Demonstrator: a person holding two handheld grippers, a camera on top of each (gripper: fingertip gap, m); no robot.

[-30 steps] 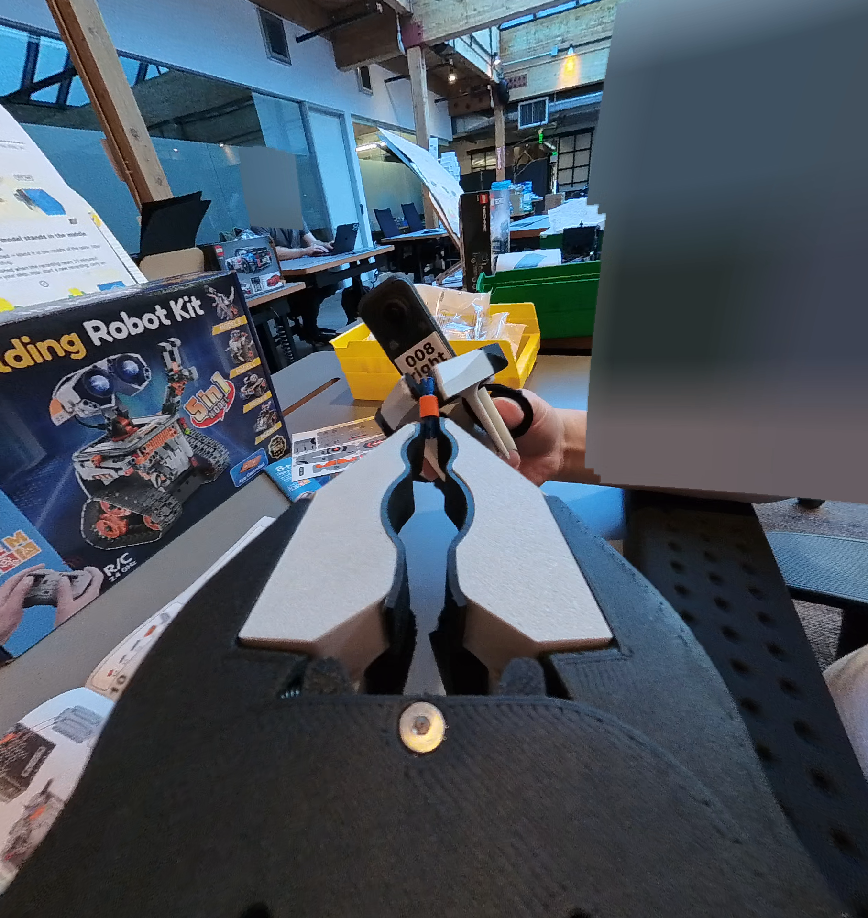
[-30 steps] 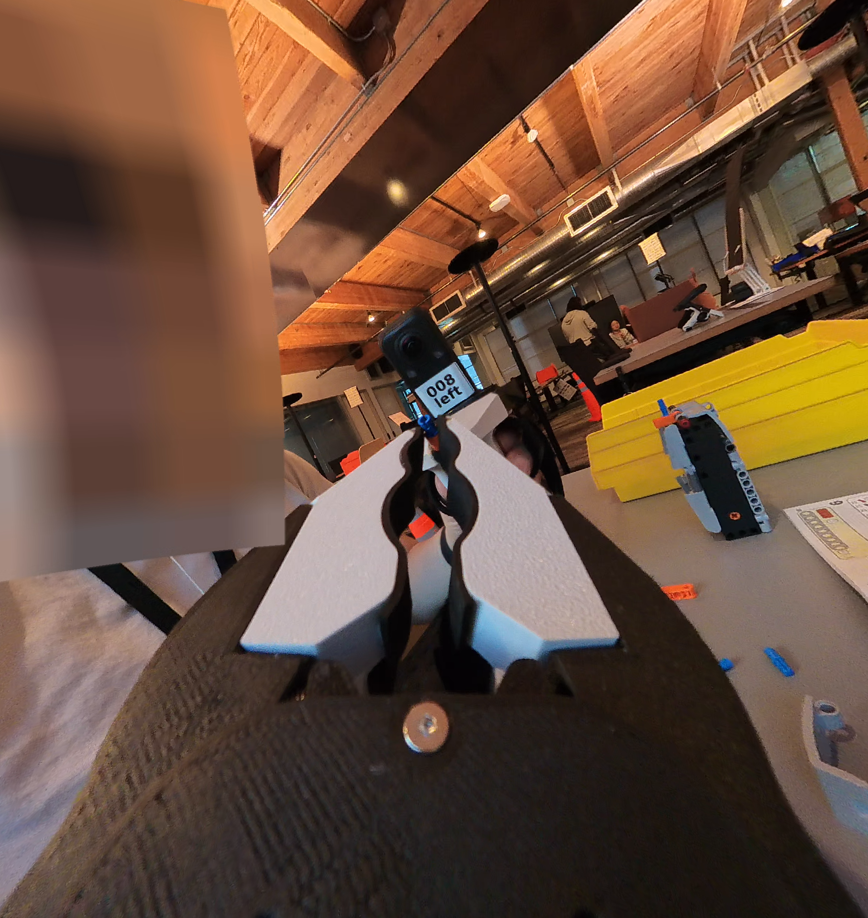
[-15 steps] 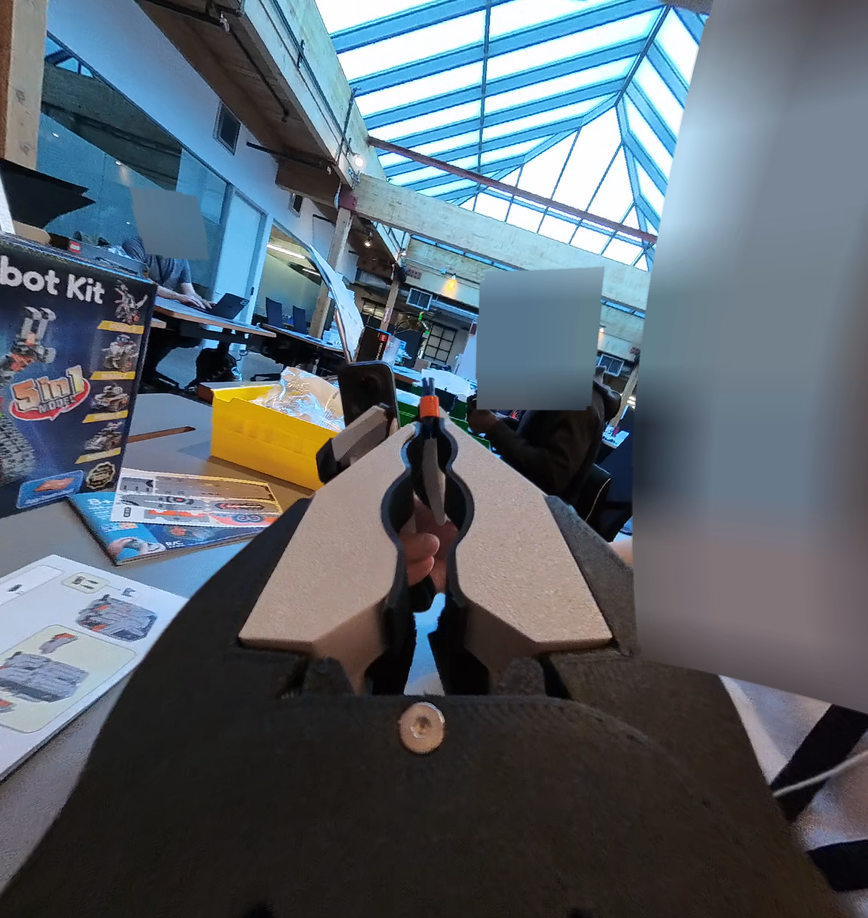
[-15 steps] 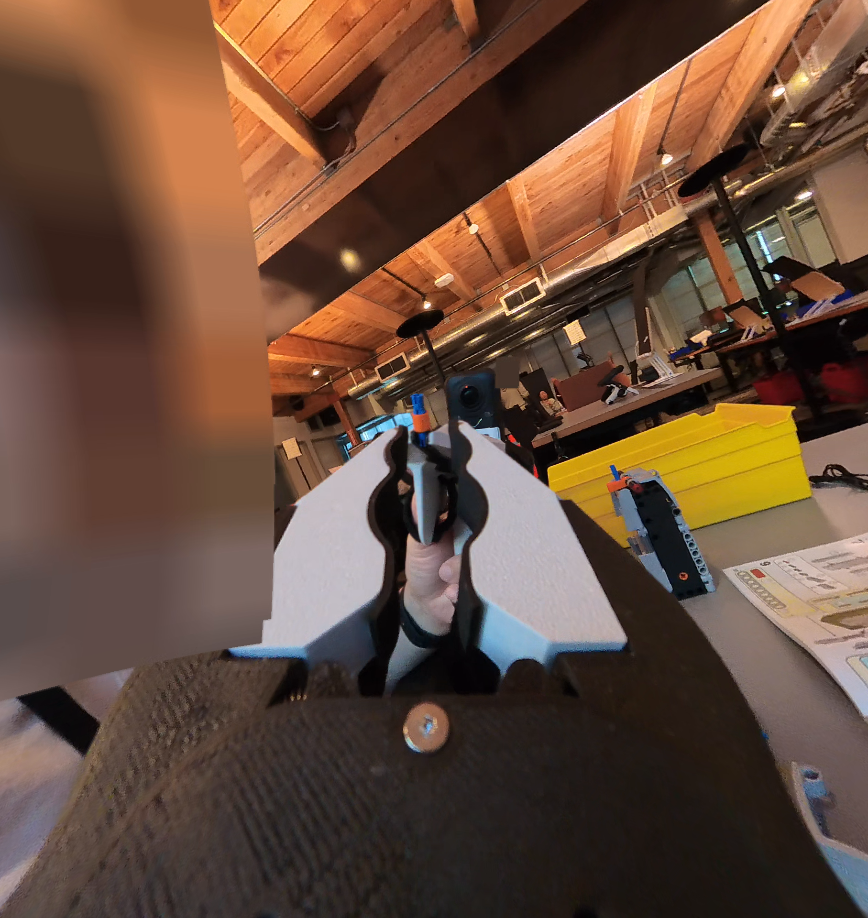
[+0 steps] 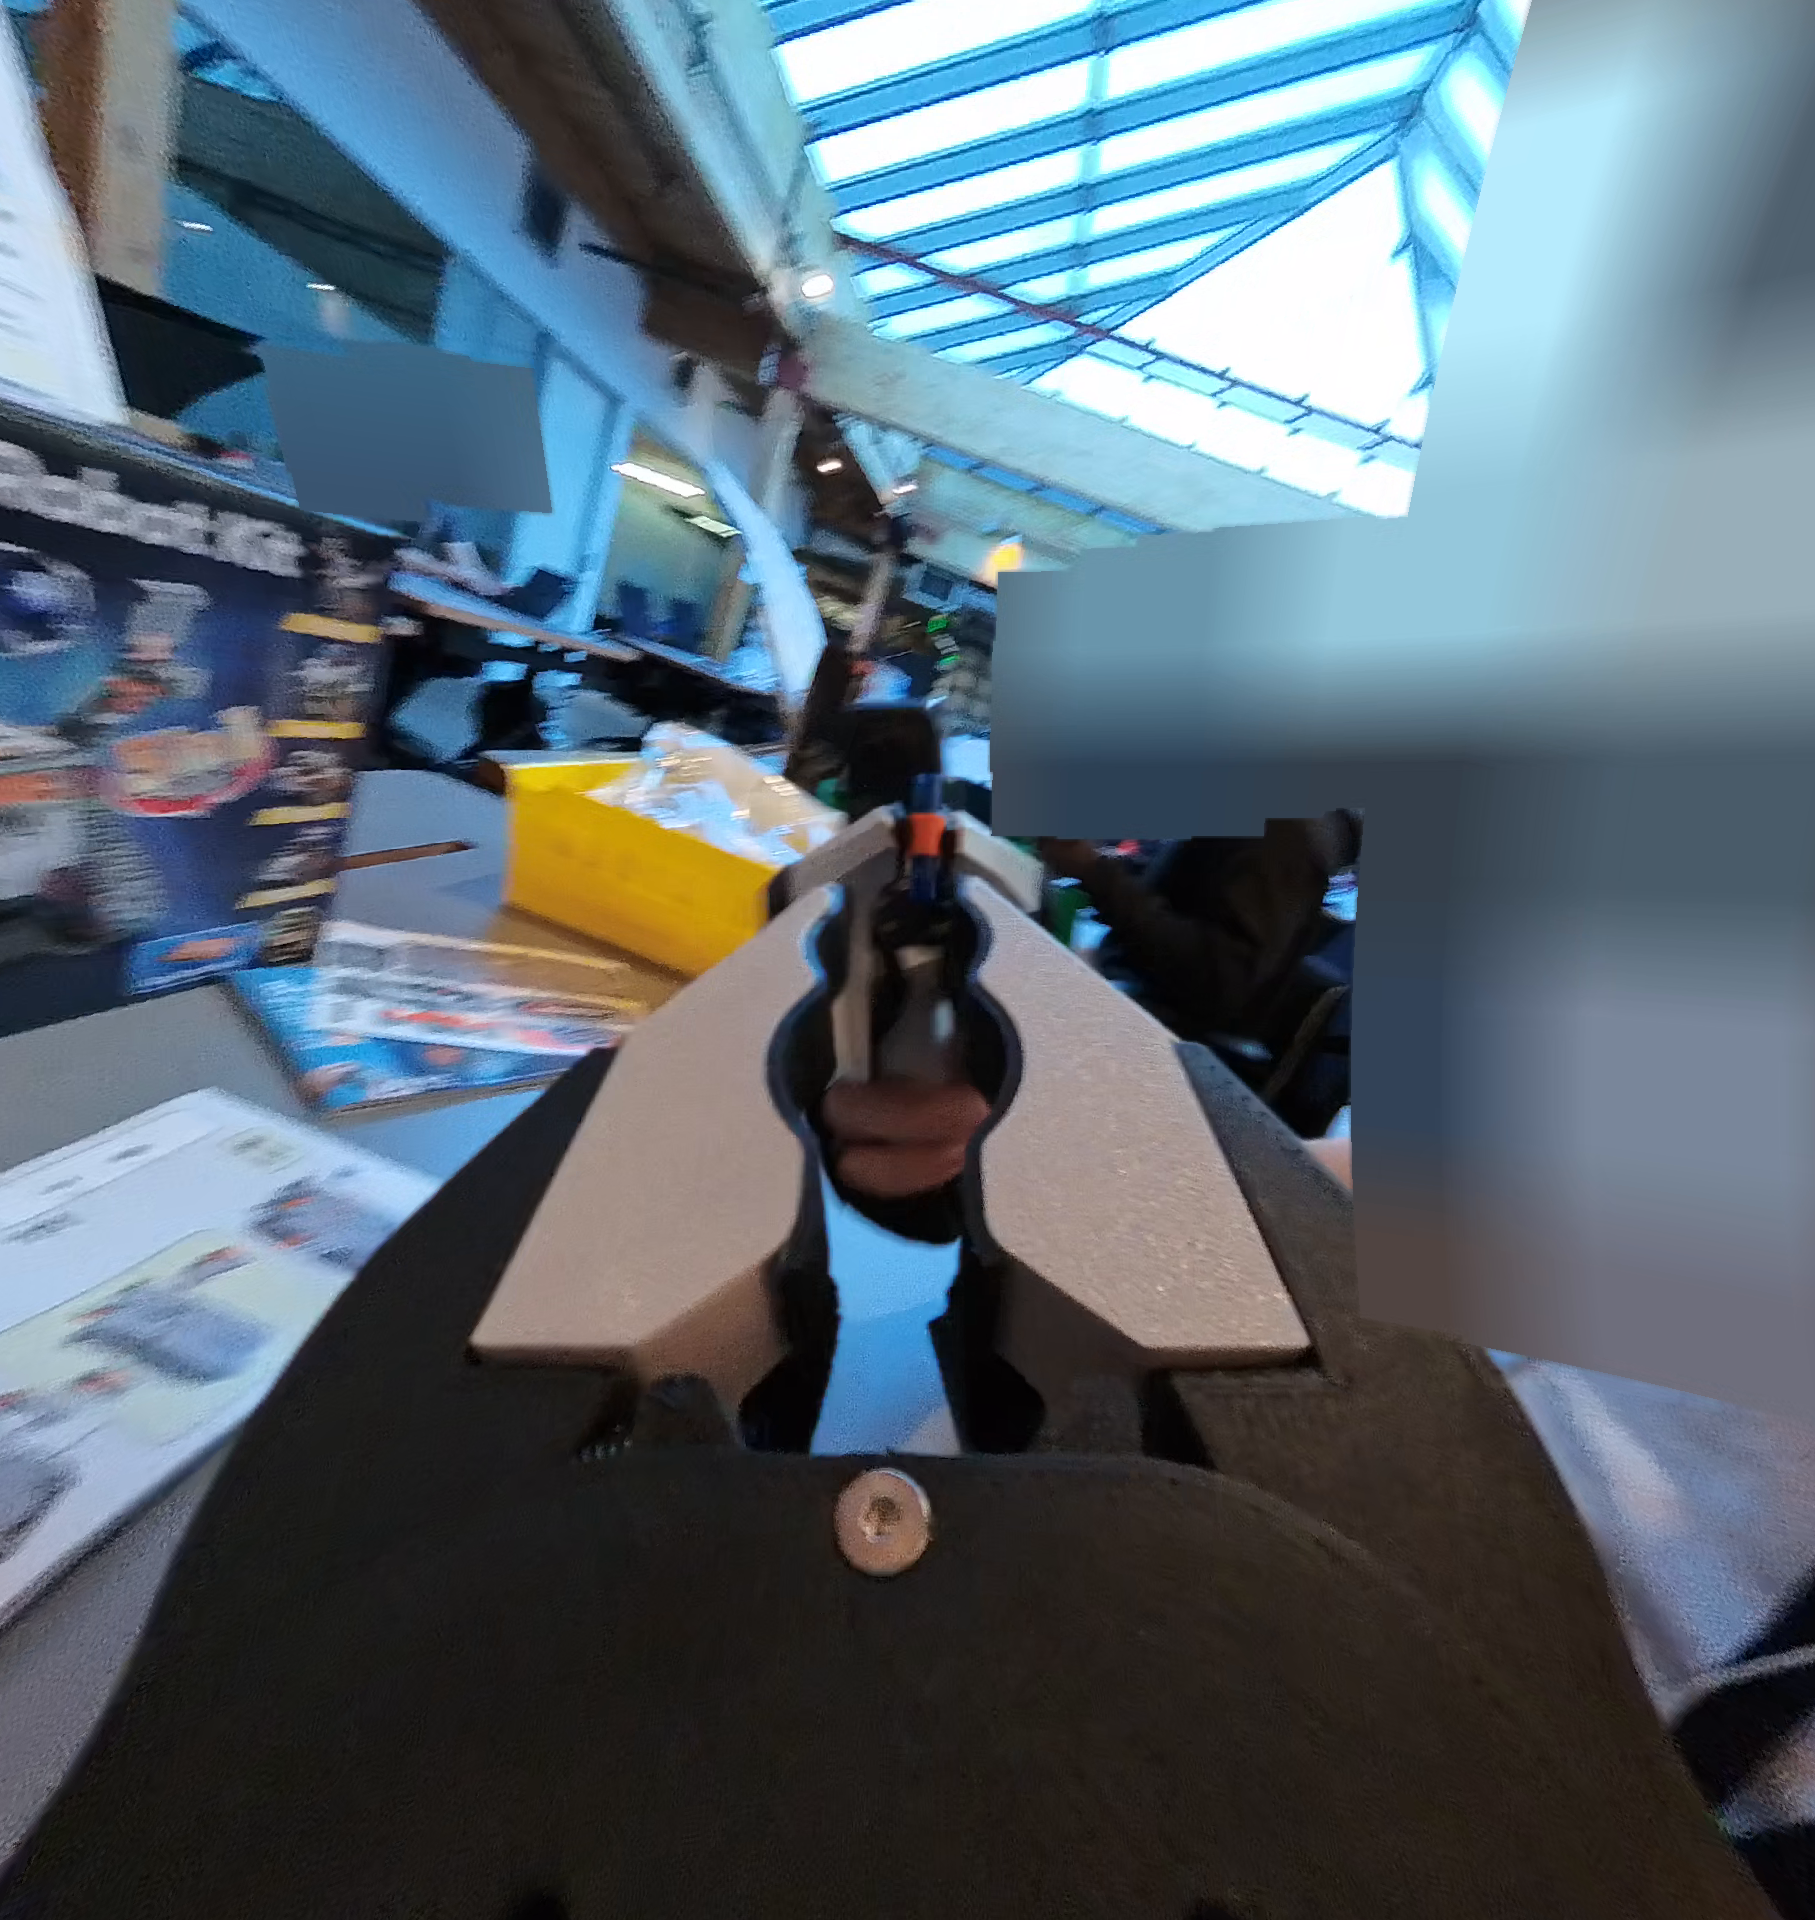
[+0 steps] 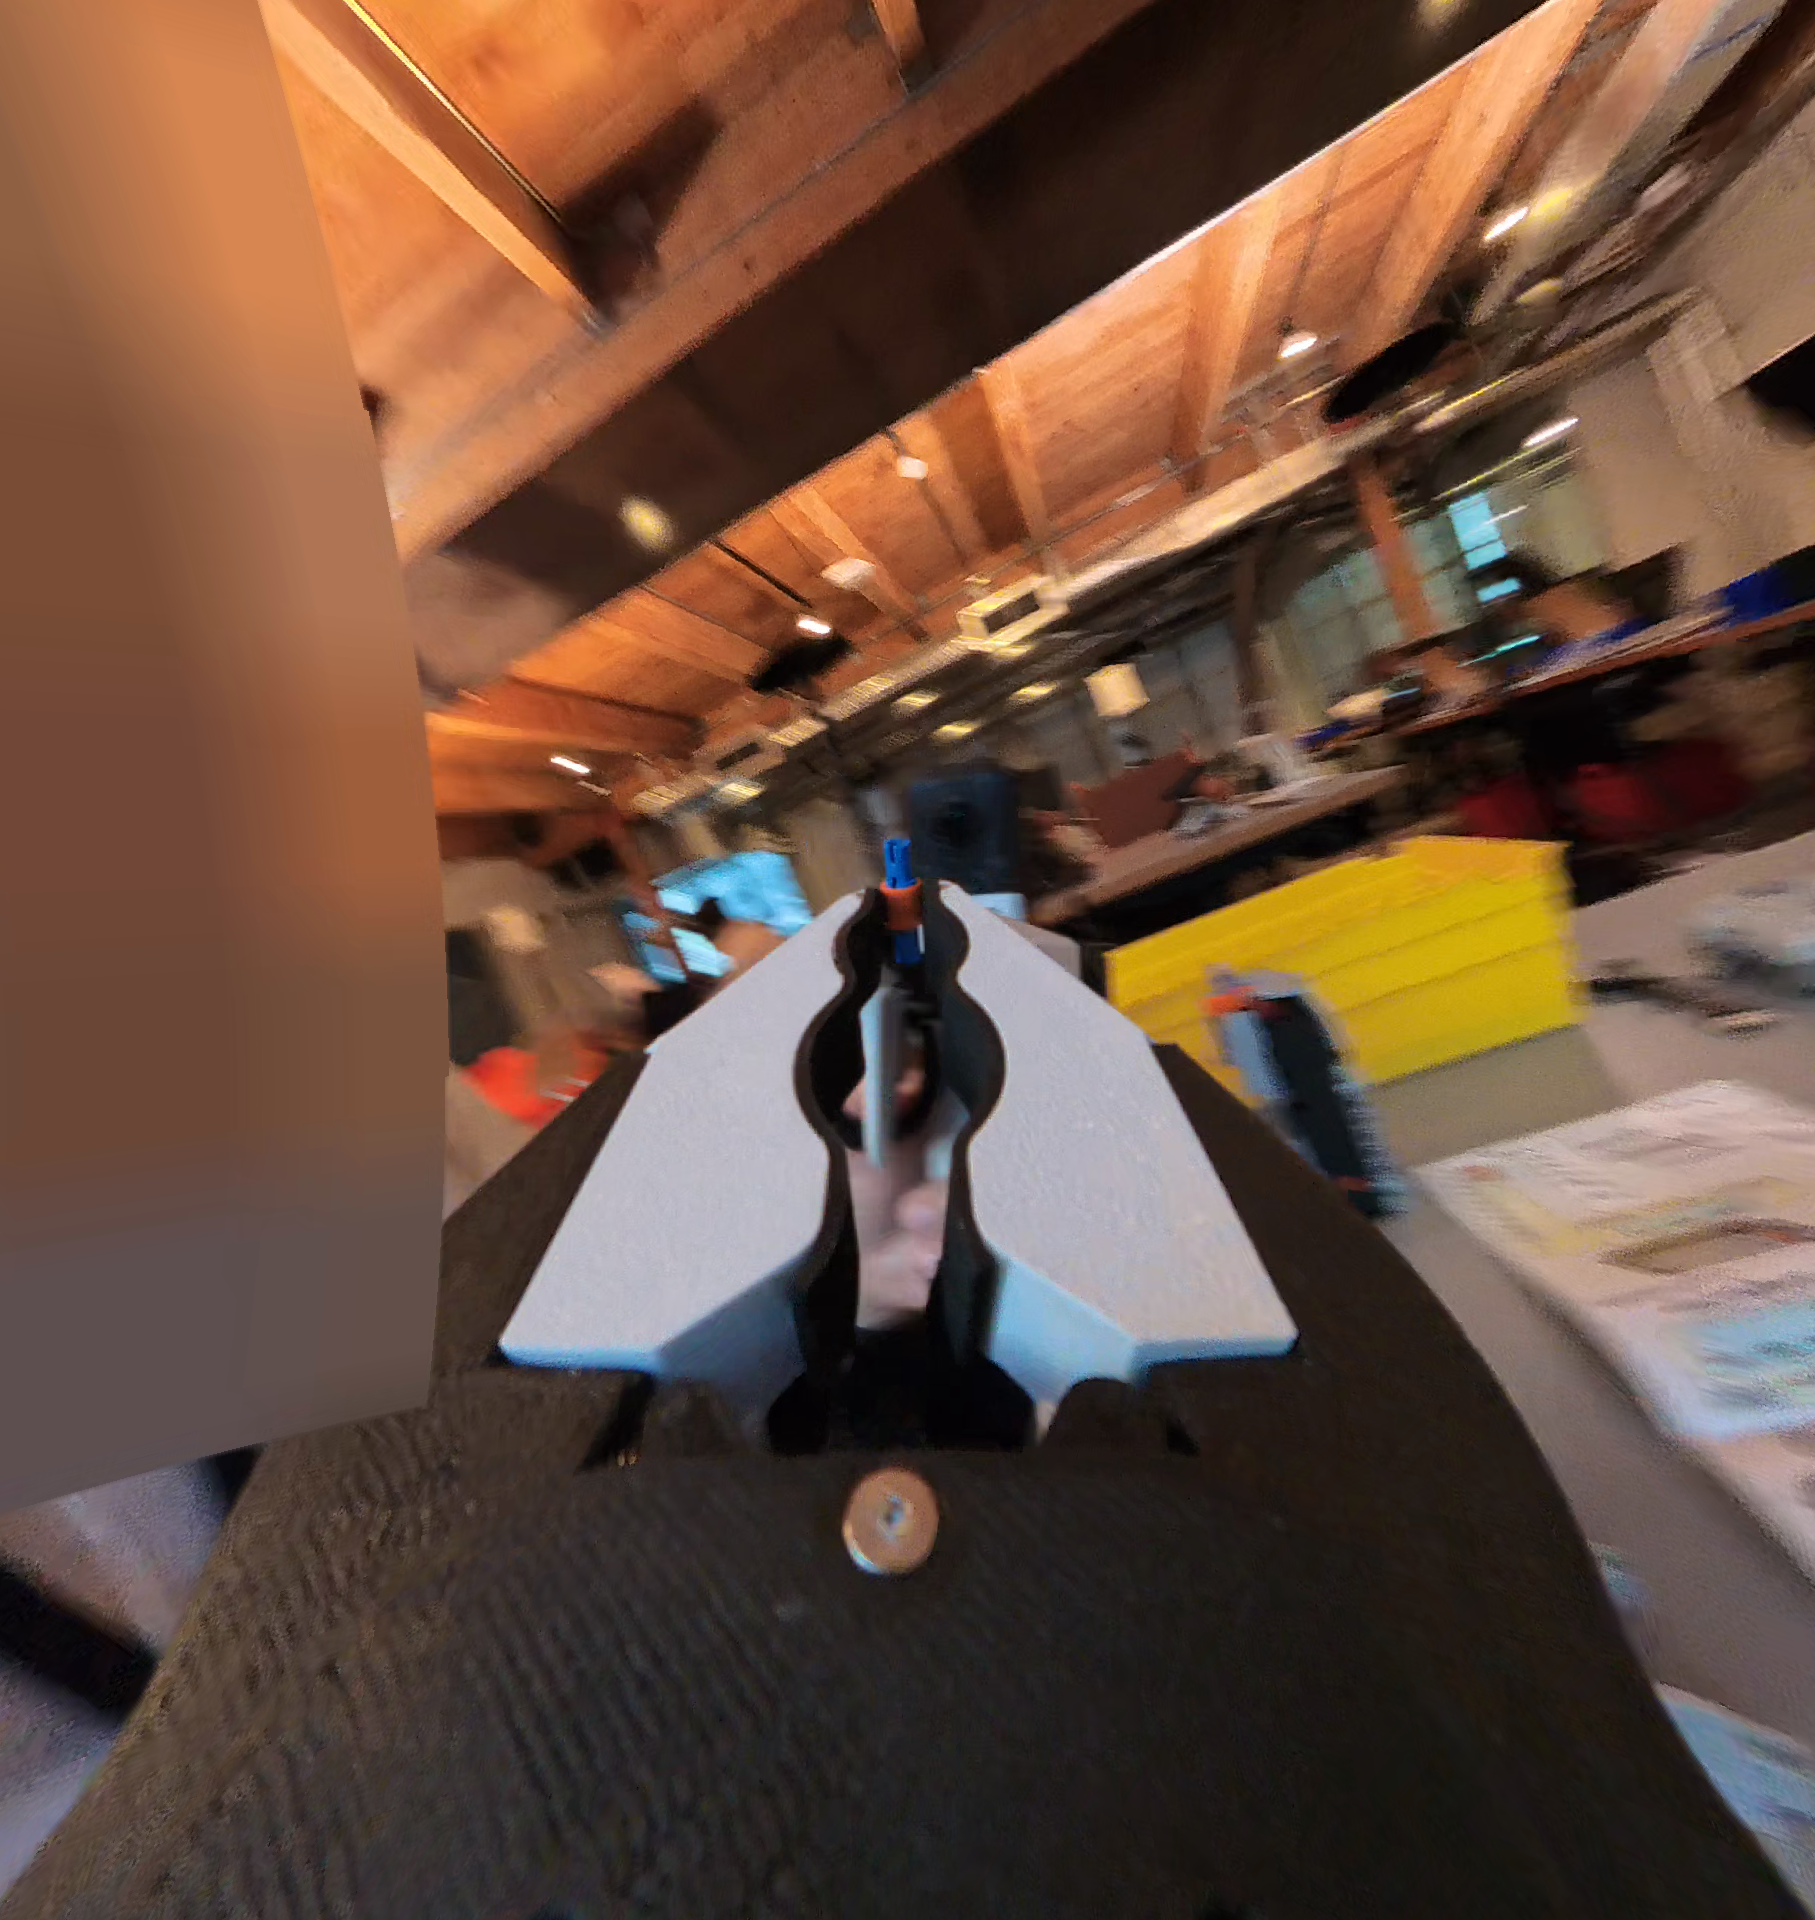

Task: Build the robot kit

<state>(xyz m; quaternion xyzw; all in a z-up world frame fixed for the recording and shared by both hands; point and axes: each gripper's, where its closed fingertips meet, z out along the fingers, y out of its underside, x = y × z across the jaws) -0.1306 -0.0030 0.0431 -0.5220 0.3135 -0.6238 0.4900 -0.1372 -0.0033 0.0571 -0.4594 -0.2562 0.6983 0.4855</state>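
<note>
My left gripper [image 5: 922, 836] and my right gripper [image 6: 901, 906] are raised above the table and point at each other, tip to tip. A small blue pin with an orange collar [image 5: 922, 831] sits pinched at the left gripper's tips. The same pin [image 6: 899, 904] shows between the right gripper's tips. Both pairs of jaws are closed down to the width of this piece. In each view the other gripper's grey fingers [image 5: 856, 997] [image 6: 880, 1081] and its black camera appear just beyond the tips. The frames are motion-blurred.
The left wrist view shows a yellow bin [image 5: 622, 883] with plastic bags, a dark kit box [image 5: 144, 748], a booklet [image 5: 435, 1023] and an instruction sheet [image 5: 124, 1309]. The right wrist view shows a yellow bin [image 6: 1402, 966], a grey-and-black built module [image 6: 1298, 1091] and instruction sheets [image 6: 1692, 1268].
Both grippers have swung and tilted upward, staying tip to tip with the blue-and-orange piece between them. The other gripper now lines up straight behind each gripper's tips.
</note>
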